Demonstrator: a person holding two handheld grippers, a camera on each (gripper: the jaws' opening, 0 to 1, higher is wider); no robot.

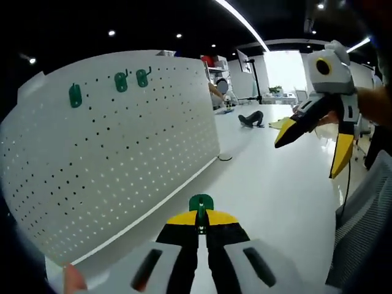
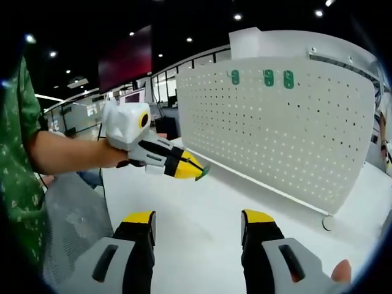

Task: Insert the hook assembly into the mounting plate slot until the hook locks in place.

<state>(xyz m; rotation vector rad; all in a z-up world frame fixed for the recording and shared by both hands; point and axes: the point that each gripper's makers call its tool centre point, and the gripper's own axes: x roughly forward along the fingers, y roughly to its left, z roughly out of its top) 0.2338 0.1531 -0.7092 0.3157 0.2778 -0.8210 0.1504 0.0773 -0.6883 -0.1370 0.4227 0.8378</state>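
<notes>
Left gripper [image 1: 201, 222] up close: jaws pinched tight on a green hook [image 1: 201, 204], held above the white table [image 1: 269, 196], just in front of the pegboard [image 1: 110, 153]. Right gripper [image 2: 199, 222]: jaws wide apart, nothing btwn them, hovering over the table. Further back, three green hooks [image 2: 268, 78] already hang in a row near the pegboard's top edge.

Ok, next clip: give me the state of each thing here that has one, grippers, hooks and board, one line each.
left gripper: shut on the green hook, held above the table, short of the pegboard.
green hook: pinched between the jaw tips, not yet inserted.
right gripper: open, holding nothing.
pegboard: upright on the white table.
mounted hooks: three green ones hanging in the board's top rows.
</notes>
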